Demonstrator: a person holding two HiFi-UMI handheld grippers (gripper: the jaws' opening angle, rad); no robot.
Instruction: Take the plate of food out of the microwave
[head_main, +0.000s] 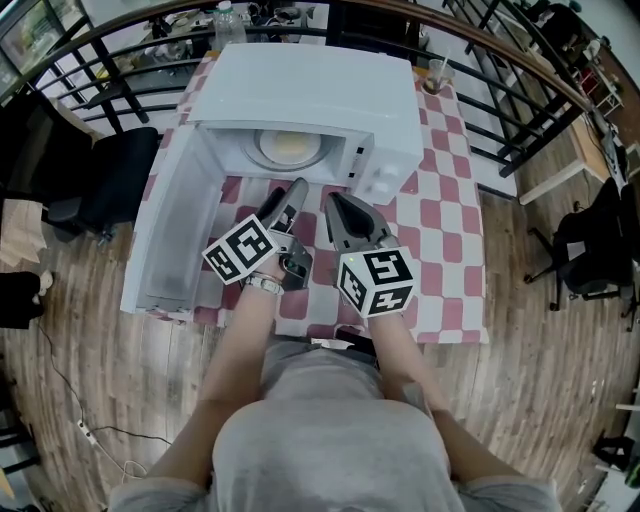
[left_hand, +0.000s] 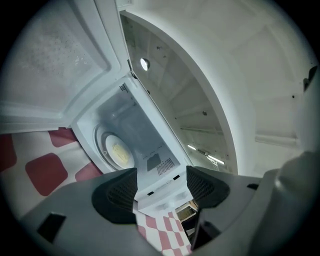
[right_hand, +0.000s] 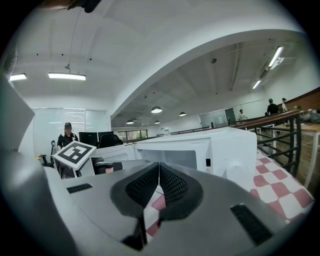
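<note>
The microwave (head_main: 330, 95) stands on the table (head_main: 445, 220). The plate of food (head_main: 288, 147) sits inside it. Its door (head_main: 170, 235) swings out to its left. The left gripper (head_main: 287, 192) and right gripper (head_main: 338, 203) lie before its opening.

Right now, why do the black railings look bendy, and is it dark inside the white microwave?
Head view: the wide lens bows the black metal railings. Left gripper view: inside the white microwave the light is even, and the round plate of yellow food shows plainly.
</note>
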